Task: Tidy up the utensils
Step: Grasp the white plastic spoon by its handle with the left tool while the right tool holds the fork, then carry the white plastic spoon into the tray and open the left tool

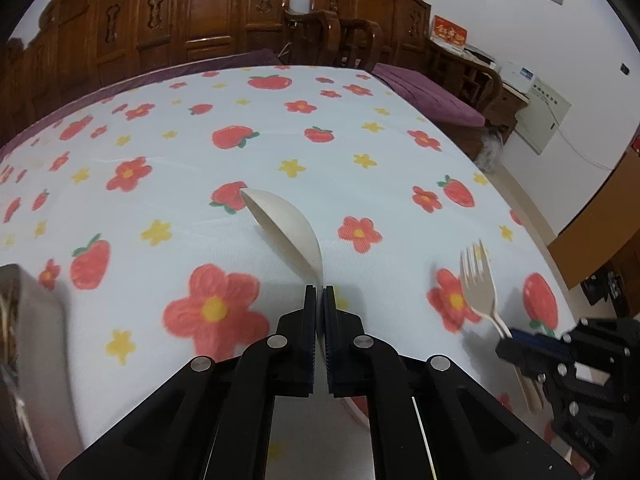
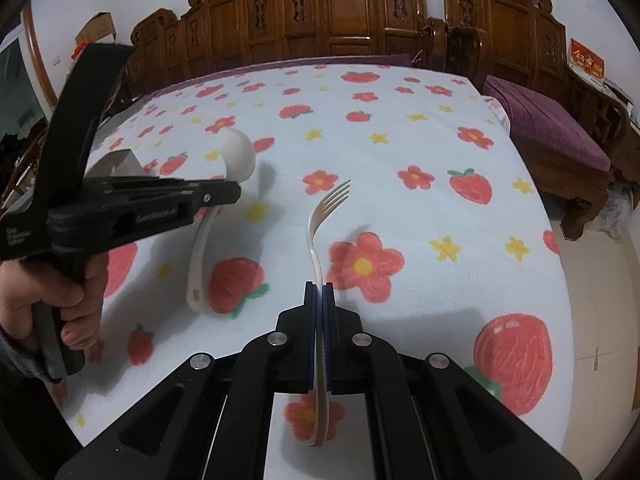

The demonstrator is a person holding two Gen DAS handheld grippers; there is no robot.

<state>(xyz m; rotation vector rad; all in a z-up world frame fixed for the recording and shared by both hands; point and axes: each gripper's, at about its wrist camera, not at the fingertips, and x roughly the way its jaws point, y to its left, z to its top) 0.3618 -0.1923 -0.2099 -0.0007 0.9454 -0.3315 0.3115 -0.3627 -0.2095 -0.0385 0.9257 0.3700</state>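
A table covered by a white cloth (image 1: 400,140) printed with red flowers, strawberries and yellow stars fills both views. Carved dark wooden chairs (image 2: 348,12) stand behind it along a pale wall, with a purple cushion (image 2: 548,124) on a seat to the right.

The left gripper (image 1: 319,292) has its jaws closed tight on the handle of a cream spoon (image 1: 288,224). The spoon is lifted off the cloth, its bowl pointing away and up to the left. From the right wrist view, the same gripper is seen side-on at the left, held by a hand (image 2: 60,292) in a grey cuff, with the spoon's handle hanging below the jaws.

The right gripper (image 2: 319,290) is likewise clamped shut on the handle of a cream fork (image 2: 320,232). The fork sits edge-on between the pads, tines pointing away and curving right, raised above the cloth, its handle end sticking out behind the jaws. In the left wrist view, fork and right gripper appear at the lower right.

A metal container (image 1: 28,320) sits at the left edge of the left view, blurred.
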